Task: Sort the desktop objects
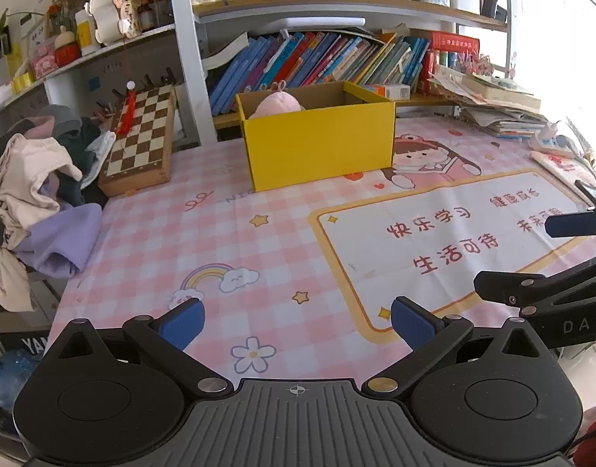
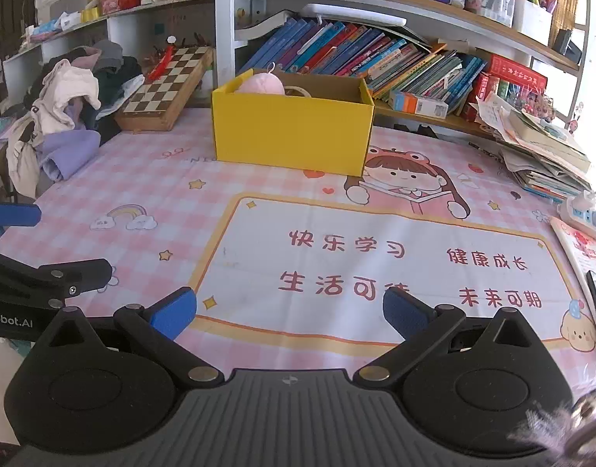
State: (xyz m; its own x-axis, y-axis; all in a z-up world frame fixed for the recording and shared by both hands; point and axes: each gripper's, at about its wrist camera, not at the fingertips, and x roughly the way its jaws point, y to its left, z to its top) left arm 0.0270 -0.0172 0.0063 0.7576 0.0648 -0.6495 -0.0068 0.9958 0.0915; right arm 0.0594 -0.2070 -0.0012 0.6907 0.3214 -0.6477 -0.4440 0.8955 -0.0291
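A yellow cardboard box [image 1: 321, 148] [image 2: 290, 132] stands at the back of the desk, on the pink checked mat [image 1: 181, 241] [image 2: 142, 179]. A pink plush toy [image 1: 275, 106] [image 2: 261, 83] sits inside it at its left end, with only its top showing. My left gripper [image 1: 298, 325] hovers open over the near part of the mat, nothing between its blue pads. My right gripper [image 2: 290, 313] is likewise open and empty over the mat's white panel. Each gripper's black linkage shows at the edge of the other's view.
A folded chessboard [image 1: 140, 138] [image 2: 169, 85] leans at the back left beside a heap of clothes [image 1: 37, 194] [image 2: 68, 113]. Books fill the shelf [image 1: 317, 58] [image 2: 368, 54] behind the box. Stacked papers and books [image 2: 543, 148] and a power strip [image 2: 582, 210] lie at the right.
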